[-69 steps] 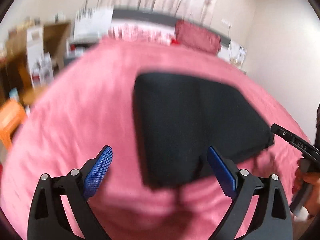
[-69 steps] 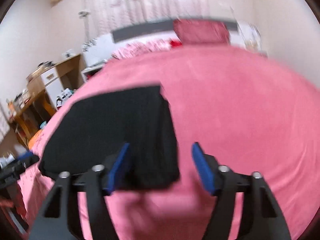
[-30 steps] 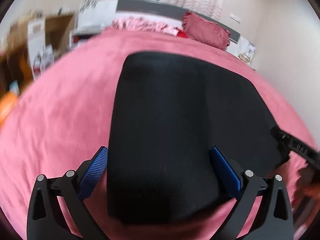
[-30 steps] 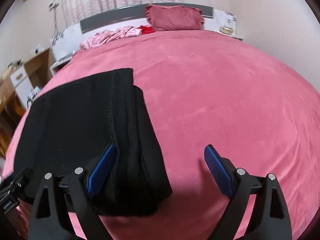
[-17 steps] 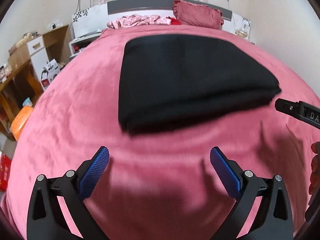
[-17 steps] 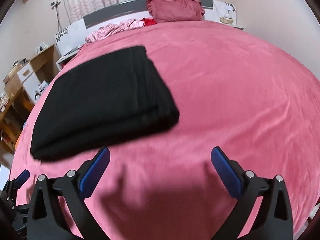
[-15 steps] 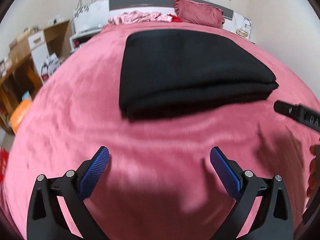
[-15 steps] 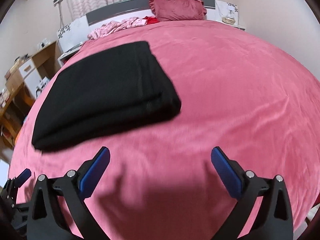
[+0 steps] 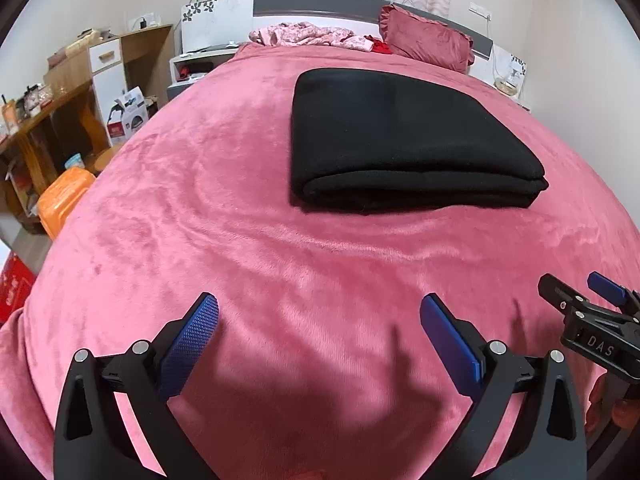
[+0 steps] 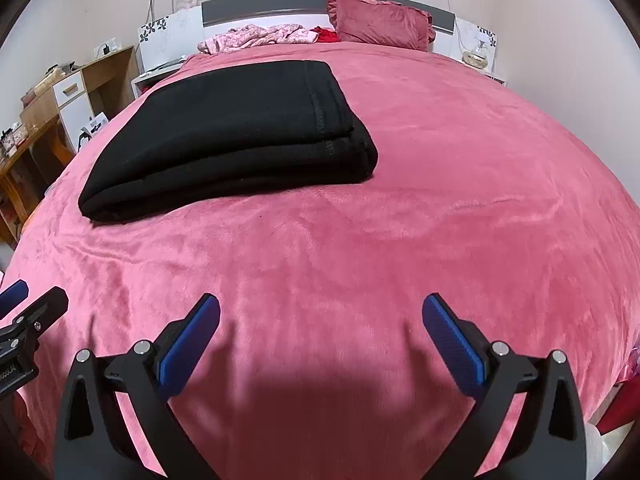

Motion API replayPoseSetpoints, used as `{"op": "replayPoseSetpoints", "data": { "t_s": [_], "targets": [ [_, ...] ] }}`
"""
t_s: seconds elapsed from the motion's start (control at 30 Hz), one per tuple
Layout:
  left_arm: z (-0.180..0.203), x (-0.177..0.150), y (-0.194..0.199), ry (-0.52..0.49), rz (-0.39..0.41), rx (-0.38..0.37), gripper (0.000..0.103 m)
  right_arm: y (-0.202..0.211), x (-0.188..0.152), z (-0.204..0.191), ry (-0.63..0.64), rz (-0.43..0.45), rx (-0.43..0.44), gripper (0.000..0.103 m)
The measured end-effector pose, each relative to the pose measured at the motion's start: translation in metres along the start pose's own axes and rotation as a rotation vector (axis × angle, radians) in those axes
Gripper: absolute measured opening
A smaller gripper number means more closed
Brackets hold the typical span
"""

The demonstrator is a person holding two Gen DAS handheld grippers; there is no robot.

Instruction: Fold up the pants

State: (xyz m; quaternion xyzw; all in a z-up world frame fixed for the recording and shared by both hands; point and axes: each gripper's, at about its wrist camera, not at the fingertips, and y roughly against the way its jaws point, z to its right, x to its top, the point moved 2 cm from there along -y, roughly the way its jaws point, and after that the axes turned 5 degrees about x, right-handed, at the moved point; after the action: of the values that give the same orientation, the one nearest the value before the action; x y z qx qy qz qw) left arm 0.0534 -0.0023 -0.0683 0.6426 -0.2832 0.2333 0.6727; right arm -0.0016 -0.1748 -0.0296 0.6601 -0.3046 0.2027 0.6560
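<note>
The pants [image 9: 404, 136] lie folded into a thick black rectangular stack on the pink bed [image 9: 248, 240], in the upper centre of the left wrist frame and the upper left of the right wrist frame [image 10: 236, 128]. The layered fold edge faces the cameras; a stitched seam runs along the stack's right side in the right wrist view. The left gripper [image 9: 319, 334] sits at the bottom of its frame, fingers spread wide apart with nothing between them, well apart from the pants and above bare blanket. The right gripper [image 10: 321, 334] is in the same condition: fingers wide apart, holding nothing, clear of the pants. Each gripper also shows in the other's view, the right one at the lower right edge of the left wrist frame and the left one at the lower left edge of the right wrist frame. A red pillow [image 9: 428, 42] and a crumpled pink garment [image 9: 308, 36] lie at the headboard [image 9: 316, 0], top of frame. A wooden desk [image 9: 56, 96] with clutter occupies the left edge, with an orange stool [image 9: 60, 200] below it.
</note>
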Motion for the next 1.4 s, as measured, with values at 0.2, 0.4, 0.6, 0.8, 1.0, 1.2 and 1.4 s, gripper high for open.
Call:
{"op": "replayPoseSetpoints", "data": {
  "t_s": [0.2, 0.4, 0.6, 0.8, 1.0, 1.2, 1.4],
  "targets": [
    [0.005, 0.001, 0.016, -0.023, 0.054, 0.066, 0.100, 0.012, -0.009, -0.014, 0.034, 0.017, 0.017, 0.101],
    [0.018, -0.005, 0.025, -0.130, 0.074, 0.128, 0.100, 0.014, -0.011, -0.019, 0.054, 0.024, 0.007, 0.101],
    [0.021, -0.005, 0.031, -0.125, 0.087, 0.089, 0.100, 0.020, -0.012, -0.018, 0.051, 0.044, -0.004, 0.101],
    [0.022, -0.003, 0.041, -0.106, 0.140, 0.090, 0.100, 0.027, -0.017, -0.018, 0.062, 0.054, -0.012, 0.101],
    [0.021, -0.002, 0.045, -0.100, 0.164, 0.079, 0.100, 0.034, -0.017, -0.021, 0.081, 0.089, -0.010, 0.101],
    [0.020, -0.003, 0.043, -0.086, 0.145, 0.071, 0.100, 0.033, -0.016, -0.022, 0.094, 0.096, 0.009, 0.101],
    [0.019, -0.004, 0.042, -0.085, 0.149, 0.072, 0.100, 0.030, -0.016, -0.019, 0.080, 0.091, 0.009, 0.101]
  ]
}}
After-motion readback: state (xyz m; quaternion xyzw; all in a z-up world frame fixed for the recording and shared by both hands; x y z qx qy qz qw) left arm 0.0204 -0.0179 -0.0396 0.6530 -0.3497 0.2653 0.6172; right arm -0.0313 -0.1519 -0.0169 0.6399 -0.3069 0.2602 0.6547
